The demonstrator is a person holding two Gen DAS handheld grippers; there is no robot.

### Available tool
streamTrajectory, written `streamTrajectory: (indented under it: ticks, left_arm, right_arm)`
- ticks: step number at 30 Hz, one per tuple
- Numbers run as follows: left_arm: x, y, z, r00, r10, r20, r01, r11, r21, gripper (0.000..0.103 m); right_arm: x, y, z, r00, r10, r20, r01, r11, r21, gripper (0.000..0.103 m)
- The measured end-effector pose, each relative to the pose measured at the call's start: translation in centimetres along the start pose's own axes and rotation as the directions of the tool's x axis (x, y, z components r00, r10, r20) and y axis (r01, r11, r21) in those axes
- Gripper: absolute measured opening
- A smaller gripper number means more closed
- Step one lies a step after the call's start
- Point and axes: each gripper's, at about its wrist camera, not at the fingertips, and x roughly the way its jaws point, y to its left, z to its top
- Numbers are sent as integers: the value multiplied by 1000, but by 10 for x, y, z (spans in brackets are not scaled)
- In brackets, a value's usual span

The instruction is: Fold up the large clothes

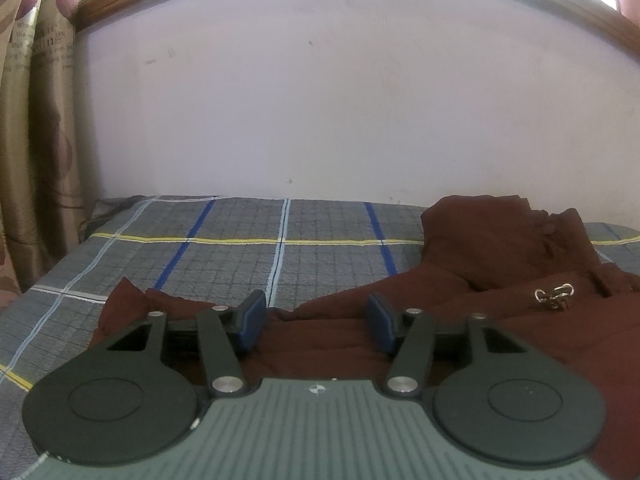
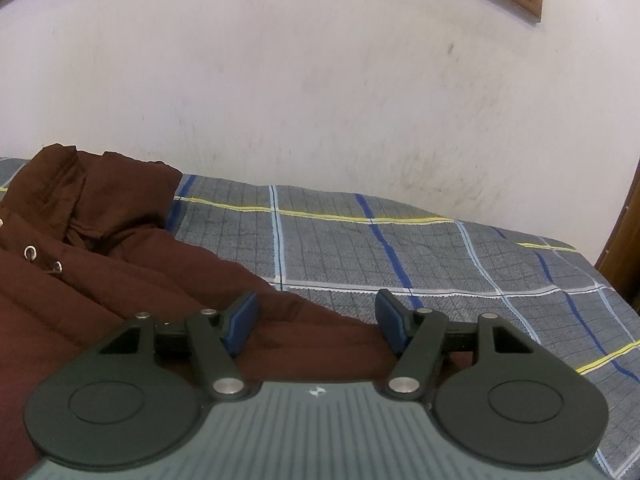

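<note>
A dark maroon padded jacket (image 1: pixel 500 264) lies spread on the bed, its hood bunched at the far end near the wall. It also shows in the right wrist view (image 2: pixel 120 280), with metal eyelets (image 2: pixel 30 252) near the collar. My left gripper (image 1: pixel 316 320) is open, low over the jacket's left edge, with fabric between and below the blue pads (image 1: pixel 252 318). My right gripper (image 2: pixel 316 320) is open over the jacket's right edge, holding nothing. A metal drawstring clasp (image 1: pixel 556 294) lies on the jacket.
The bed has a grey checked sheet (image 1: pixel 224 248) with blue, yellow and white lines. A pale wall (image 1: pixel 320 112) stands right behind the bed. Brown curtains (image 1: pixel 36 140) hang at the left. A wooden door frame (image 2: pixel 624 248) stands at the right.
</note>
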Motion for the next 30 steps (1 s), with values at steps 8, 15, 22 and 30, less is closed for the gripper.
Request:
streamTrajectory:
  ticks: [8, 15, 22, 30]
  left_arm:
    - [-1, 1, 0, 1000, 0, 4, 0, 1000, 2, 59]
    - [-1, 1, 0, 1000, -1, 4, 1, 1000, 3, 59]
    - [-1, 1, 0, 1000, 0, 4, 0, 1000, 3, 59]
    - [-2, 1, 0, 1000, 0, 4, 0, 1000, 3, 59]
  right_arm:
    - [-1, -2, 0, 1000, 7, 3, -7, 1000, 6, 65]
    - [-1, -2, 0, 1000, 7, 4, -7, 1000, 6, 65]
    - [-1, -1, 0, 1000, 7, 3, -7, 1000, 6, 65]
    - [-1, -1, 0, 1000, 7, 3, -7, 1000, 7, 65]
